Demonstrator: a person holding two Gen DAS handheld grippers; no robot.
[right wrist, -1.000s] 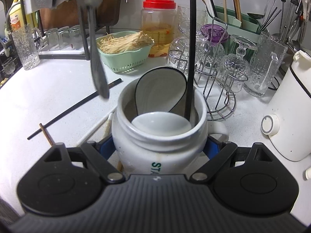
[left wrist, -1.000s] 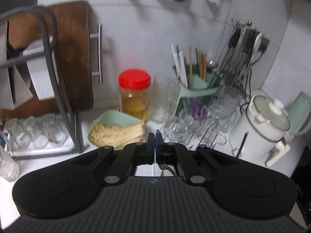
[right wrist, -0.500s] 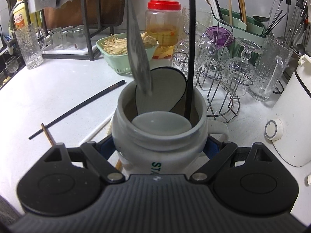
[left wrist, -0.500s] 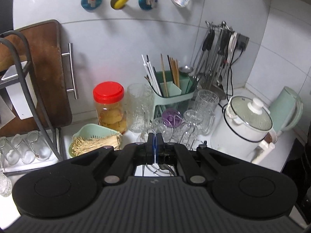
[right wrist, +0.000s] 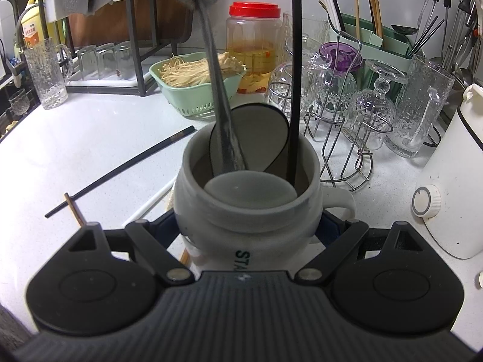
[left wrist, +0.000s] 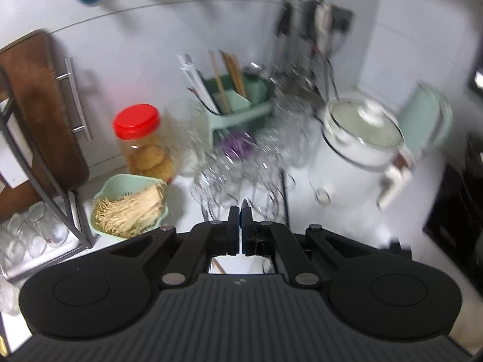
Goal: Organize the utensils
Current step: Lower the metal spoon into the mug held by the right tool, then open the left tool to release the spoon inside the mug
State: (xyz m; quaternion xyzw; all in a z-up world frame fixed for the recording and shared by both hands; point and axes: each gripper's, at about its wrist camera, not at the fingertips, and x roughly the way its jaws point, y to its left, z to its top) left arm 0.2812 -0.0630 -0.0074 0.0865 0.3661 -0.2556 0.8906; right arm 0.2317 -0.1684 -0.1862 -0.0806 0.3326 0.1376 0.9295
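My right gripper (right wrist: 247,229) is shut on a white ceramic mug (right wrist: 244,211) standing on the counter. The mug holds white ceramic spoons (right wrist: 250,132) and a black chopstick (right wrist: 294,90). A metal spoon (right wrist: 215,84) hangs handle-down, its handle tip inside the mug mouth. My left gripper (left wrist: 240,226) is shut high above the counter; a thin metal piece shows between its fingertips, presumably the spoon. A black chopstick (right wrist: 120,170), a white one (right wrist: 151,203) and a brown one (right wrist: 75,209) lie on the counter left of the mug.
A green basket of enoki mushrooms (right wrist: 196,84), a red-lidded jar (right wrist: 253,45), a glass rack (right wrist: 338,105), a green utensil caddy (right wrist: 374,39) and a glass pitcher (right wrist: 419,105) stand behind. A white cooker (right wrist: 452,181) is at the right, a dish rack (right wrist: 129,45) at the left.
The metal spoon has moved right and down, from beside the mug to handle-first into its mouth. The left wrist view has risen and tilted. The right gripper and mug have stayed put.
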